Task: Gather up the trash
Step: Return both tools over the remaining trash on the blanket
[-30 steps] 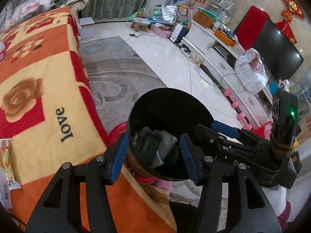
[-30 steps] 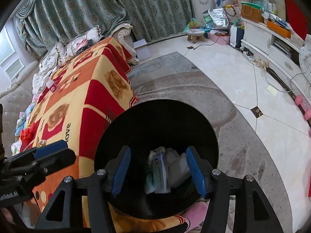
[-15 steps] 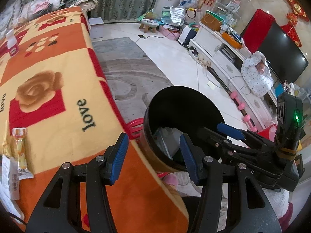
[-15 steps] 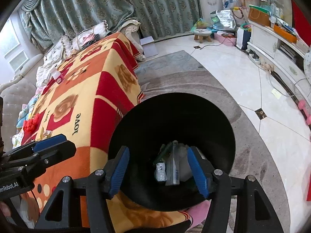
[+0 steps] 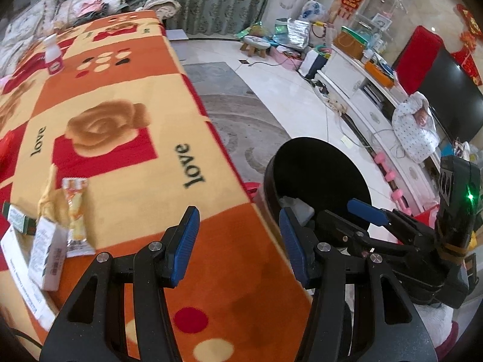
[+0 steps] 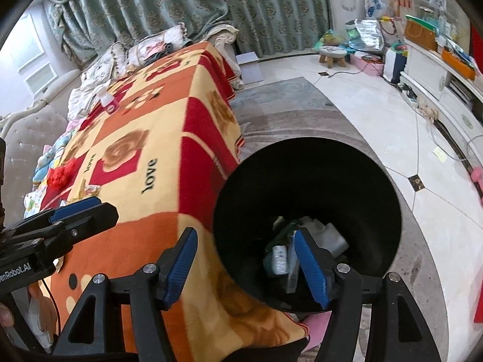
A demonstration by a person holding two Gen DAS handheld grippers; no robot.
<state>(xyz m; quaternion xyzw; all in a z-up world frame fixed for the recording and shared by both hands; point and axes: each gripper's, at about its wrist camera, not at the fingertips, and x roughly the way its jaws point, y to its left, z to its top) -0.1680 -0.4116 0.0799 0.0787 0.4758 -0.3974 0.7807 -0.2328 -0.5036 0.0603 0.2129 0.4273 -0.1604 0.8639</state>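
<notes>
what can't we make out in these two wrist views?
- Bin contents: right wrist view shows a dark heap, its own finger covers part; items unidentifiable.
- Wrappers and boxes on the blanket: left wrist view, blurred, print unreadable, cut by the edge.
- Small bottle: too small, label unreadable.

One bin (image 6: 308,181), one bottle (image 5: 53,57), two tools (image 5: 238,241) (image 6: 246,267).
</notes>
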